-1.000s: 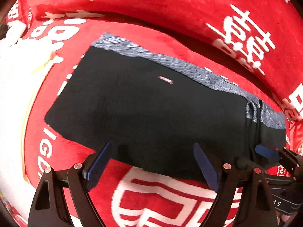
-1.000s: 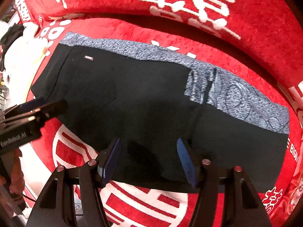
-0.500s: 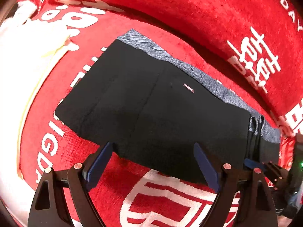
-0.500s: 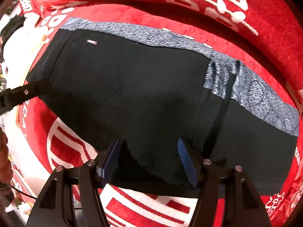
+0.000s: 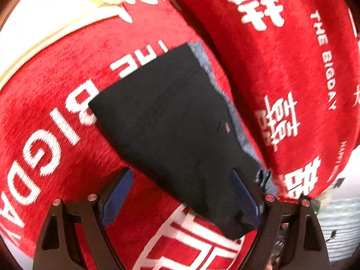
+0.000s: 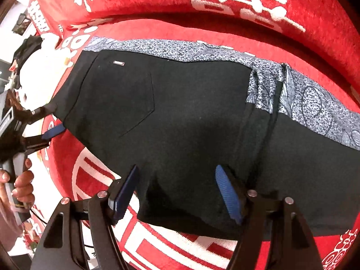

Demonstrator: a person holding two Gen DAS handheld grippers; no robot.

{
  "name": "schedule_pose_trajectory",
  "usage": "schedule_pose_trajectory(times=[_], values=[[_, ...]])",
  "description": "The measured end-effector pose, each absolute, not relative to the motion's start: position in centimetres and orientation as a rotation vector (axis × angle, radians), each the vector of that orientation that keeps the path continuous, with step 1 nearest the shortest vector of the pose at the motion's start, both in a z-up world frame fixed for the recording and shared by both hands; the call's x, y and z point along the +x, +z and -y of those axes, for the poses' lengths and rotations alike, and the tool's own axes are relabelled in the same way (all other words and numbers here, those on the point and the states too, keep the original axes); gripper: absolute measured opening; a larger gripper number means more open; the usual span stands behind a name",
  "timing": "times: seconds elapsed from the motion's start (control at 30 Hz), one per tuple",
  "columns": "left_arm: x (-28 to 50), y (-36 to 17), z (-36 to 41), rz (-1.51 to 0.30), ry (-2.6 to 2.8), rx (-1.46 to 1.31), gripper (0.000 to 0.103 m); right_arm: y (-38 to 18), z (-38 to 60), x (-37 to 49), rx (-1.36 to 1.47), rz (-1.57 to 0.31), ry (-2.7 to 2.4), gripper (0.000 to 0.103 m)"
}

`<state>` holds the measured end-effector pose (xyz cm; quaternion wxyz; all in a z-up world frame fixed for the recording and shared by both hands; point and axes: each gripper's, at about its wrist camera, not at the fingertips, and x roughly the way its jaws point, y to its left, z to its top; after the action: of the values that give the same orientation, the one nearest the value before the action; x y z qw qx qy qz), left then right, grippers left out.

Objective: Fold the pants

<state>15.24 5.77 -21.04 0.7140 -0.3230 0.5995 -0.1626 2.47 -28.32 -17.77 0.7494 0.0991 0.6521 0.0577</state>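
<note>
The black pants [image 6: 180, 121] lie flat and folded on the red blanket [image 6: 157, 29], with a grey patterned band [image 6: 315, 103] along their far edge. In the left wrist view the pants [image 5: 180, 121] run away from me at a slant. My left gripper [image 5: 182, 193] is open over their near left edge; it also shows in the right wrist view [image 6: 48, 121] at the pants' left end. My right gripper [image 6: 177, 191] is open, low over the pants' near edge at the middle.
A red blanket [image 5: 56, 90] with white lettering covers the seat and the raised back [image 5: 281, 67]. A white cushion [image 5: 45, 11] lies at the far left and shows in the right wrist view [image 6: 40, 85].
My left gripper has swung left and turned, so the pants now run diagonally in its view. My right gripper has moved closer over the pants. Both stay open.
</note>
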Motion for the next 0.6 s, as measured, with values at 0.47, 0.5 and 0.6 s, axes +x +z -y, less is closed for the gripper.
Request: schedule_pose_trajectory(times=[0.47, 0.5, 0.6], values=[[17.5, -19.4, -0.3, -1.259, -0.233, -0.532, 0.040, -16.7, 28.7, 2.8, 0.287, -1.442, 0.143, 0.074], [17.4, -18.8, 0.3, -1.251, -0.224, -0.424, 0.033, -15.8, 29.1, 3.4, 0.328, -1.443, 0.145, 0.074], [15.5, -16.2, 4.7, -1.132, -0.287, -0.017, 0.033, -13.2, 29.5, 5.9, 0.387, -1.431, 0.158, 0.074]])
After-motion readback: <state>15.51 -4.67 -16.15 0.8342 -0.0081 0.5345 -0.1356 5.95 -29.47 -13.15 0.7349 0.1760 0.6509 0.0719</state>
